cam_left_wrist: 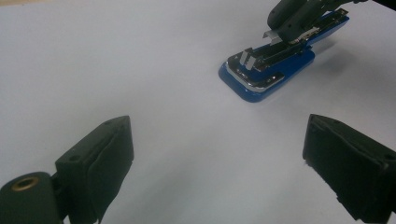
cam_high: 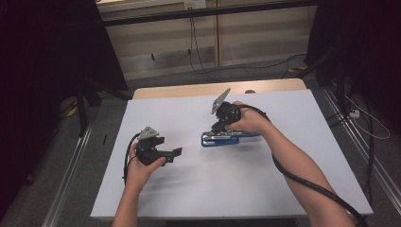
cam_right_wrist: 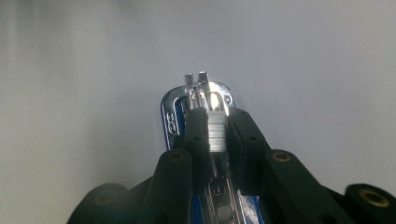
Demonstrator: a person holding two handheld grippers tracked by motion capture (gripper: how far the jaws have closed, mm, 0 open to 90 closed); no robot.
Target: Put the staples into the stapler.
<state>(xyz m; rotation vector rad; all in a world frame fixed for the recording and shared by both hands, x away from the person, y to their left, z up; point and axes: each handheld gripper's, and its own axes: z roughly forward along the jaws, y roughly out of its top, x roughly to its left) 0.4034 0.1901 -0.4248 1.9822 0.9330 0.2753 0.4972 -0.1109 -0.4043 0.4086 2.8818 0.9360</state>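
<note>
A blue stapler [cam_high: 220,139] lies open on the white table [cam_high: 198,189], its metal magazine facing up. My right gripper [cam_high: 218,126] points down onto it. In the right gripper view the two black jaws pinch a silver strip of staples [cam_right_wrist: 216,133] over the magazine channel, with the stapler's chrome nose [cam_right_wrist: 205,91] just beyond. My left gripper [cam_high: 177,153] hovers to the stapler's left, its jaws wide apart and holding nothing. From the left gripper view the stapler [cam_left_wrist: 266,70] lies ahead at the upper right, with the right gripper [cam_left_wrist: 292,21] on it.
A wooden strip [cam_high: 189,90] edges the table at the back. Metal rails [cam_high: 71,161] run along the floor on both sides, and cables [cam_high: 198,56] trail behind. A thick black cable [cam_high: 312,184] hangs along the right forearm.
</note>
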